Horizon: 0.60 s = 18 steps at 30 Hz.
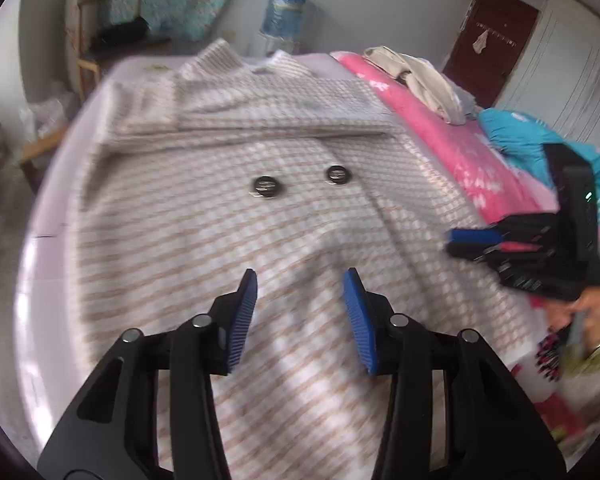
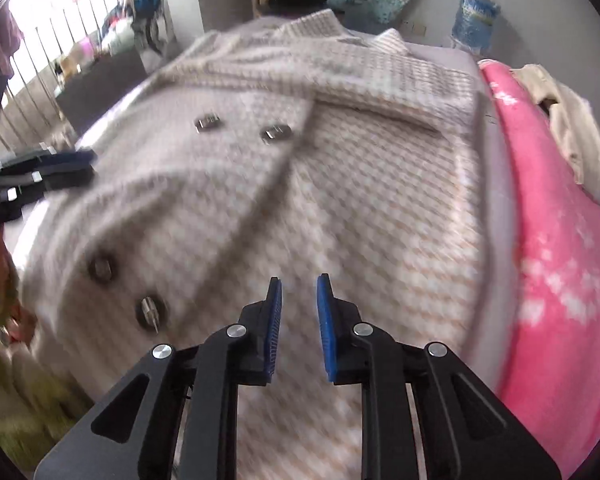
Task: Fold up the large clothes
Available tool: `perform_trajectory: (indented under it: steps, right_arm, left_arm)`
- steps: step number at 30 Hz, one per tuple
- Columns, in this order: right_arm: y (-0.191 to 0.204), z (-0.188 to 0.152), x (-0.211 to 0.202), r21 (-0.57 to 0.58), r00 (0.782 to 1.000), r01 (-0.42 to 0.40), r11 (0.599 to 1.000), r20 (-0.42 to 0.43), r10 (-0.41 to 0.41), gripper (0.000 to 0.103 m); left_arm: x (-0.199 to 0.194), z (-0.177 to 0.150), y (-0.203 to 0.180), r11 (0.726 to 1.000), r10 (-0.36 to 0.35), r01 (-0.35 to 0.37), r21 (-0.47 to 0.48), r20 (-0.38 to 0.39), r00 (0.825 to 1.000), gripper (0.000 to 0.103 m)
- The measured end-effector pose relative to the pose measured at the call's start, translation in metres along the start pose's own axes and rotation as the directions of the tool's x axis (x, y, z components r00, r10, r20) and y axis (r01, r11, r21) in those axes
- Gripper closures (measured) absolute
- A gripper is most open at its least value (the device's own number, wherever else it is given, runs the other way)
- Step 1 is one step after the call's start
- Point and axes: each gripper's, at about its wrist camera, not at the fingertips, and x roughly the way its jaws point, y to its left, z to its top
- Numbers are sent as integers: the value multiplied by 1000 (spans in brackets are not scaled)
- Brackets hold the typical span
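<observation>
A large beige-and-white houndstooth coat (image 1: 228,216) lies spread on the bed, collar at the far end, both sleeves folded across its chest. Dark round buttons (image 1: 266,187) sit on its front. It also fills the right wrist view (image 2: 340,200). My left gripper (image 1: 300,280) is open and empty, hovering above the coat's lower part. My right gripper (image 2: 299,286) is open with a narrower gap and empty, above the coat's lower right part. The right gripper shows at the coat's right edge in the left wrist view (image 1: 480,240). The left gripper shows at the left in the right wrist view (image 2: 48,168).
A pink floral quilt (image 1: 460,148) lies along the coat's right side, with a cream garment (image 1: 424,76) and a turquoise one (image 1: 520,136) on it. A wooden chair (image 1: 88,40) and a water bottle (image 1: 282,10) stand beyond the bed. A railing (image 2: 32,64) is at left.
</observation>
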Motion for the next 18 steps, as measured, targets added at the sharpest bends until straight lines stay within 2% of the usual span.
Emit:
perform_trajectory:
  steps: [1,2,3,4,8,13,14,16,18]
  right_arm:
    - [-1,-5,12,25,999,-19,1000,-36,20,85]
    - [-2,-12,13,41,1000,-20,999,-11,20,85]
    - [-1,-18,9,34,1000,-22,999,-10,22,85]
    - [2,-28,2,25,1000,-18,1000,-12,18,85]
    - [10,-85,-21,9,998,-37,999,-41,37,85]
    - [13,-112,-37,22,993,-58,998,-100,60,85]
    - [15,-115,-40,23,992,-61,998,-105,63,85]
    - [19,-117,-51,8,995,-55,998,-85,56,85]
    - [29,-110,-65,-8,997,-73,997,-30,72,85]
  left_arm:
    - [15,1,-1,1000,-9,8,-26,-43,999,71]
    - [29,-3,0,998,-9,4,-56,-100,995,79]
    - [34,-10,-1,997,-19,10,-76,-121,993,83]
    - [27,-17,-3,997,-24,17,-71,-89,996,83]
    - [1,-53,-8,991,-102,91,-100,-107,989,82]
    - [-28,-102,-27,991,-130,126,-41,-133,983,82]
    - [-32,-111,-32,991,-131,129,-24,-156,979,82]
    - [-43,-124,-40,996,-68,77,52,-152,986,81]
    - [-47,-130,-47,993,-20,39,116,-159,987,81]
